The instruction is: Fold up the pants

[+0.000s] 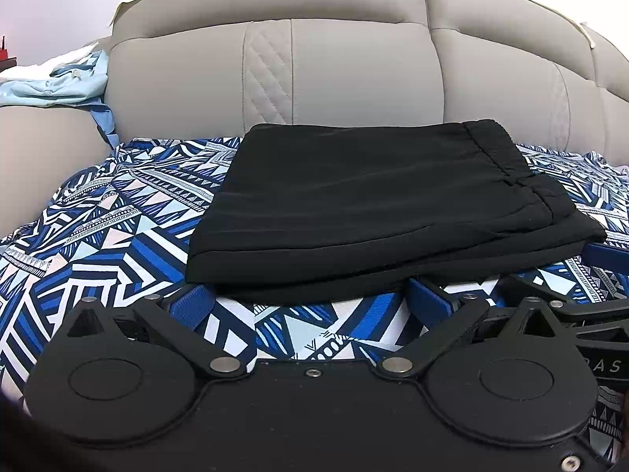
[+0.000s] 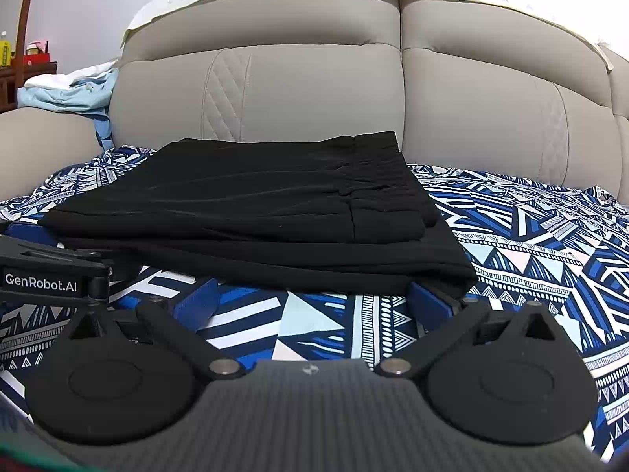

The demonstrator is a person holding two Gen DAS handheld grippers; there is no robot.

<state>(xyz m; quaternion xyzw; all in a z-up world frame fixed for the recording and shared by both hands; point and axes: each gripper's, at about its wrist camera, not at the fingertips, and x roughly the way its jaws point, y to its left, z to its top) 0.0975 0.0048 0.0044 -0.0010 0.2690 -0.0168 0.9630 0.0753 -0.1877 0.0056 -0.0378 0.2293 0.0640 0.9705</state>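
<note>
The black pants [image 1: 373,204] lie folded in a flat stack on the blue patterned sheet [image 1: 118,228], waistband at the right side. My left gripper [image 1: 310,299] is open, its blue fingers [image 1: 194,306] spread wide with the tips at the near edge of the stack, nothing between them. In the right wrist view the same folded pants [image 2: 251,216] sit just ahead of my right gripper [image 2: 314,295], which is open too, its blue fingers [image 2: 198,303] reaching the stack's near hem. The left gripper [image 2: 43,271] shows at the left edge there.
A grey padded headboard [image 1: 354,63] rises right behind the pants. Light blue and white clothes [image 1: 59,78] are heaped on the cushion at the far left. A wooden shelf with small items [image 2: 23,67] stands beyond. The patterned sheet stretches to both sides.
</note>
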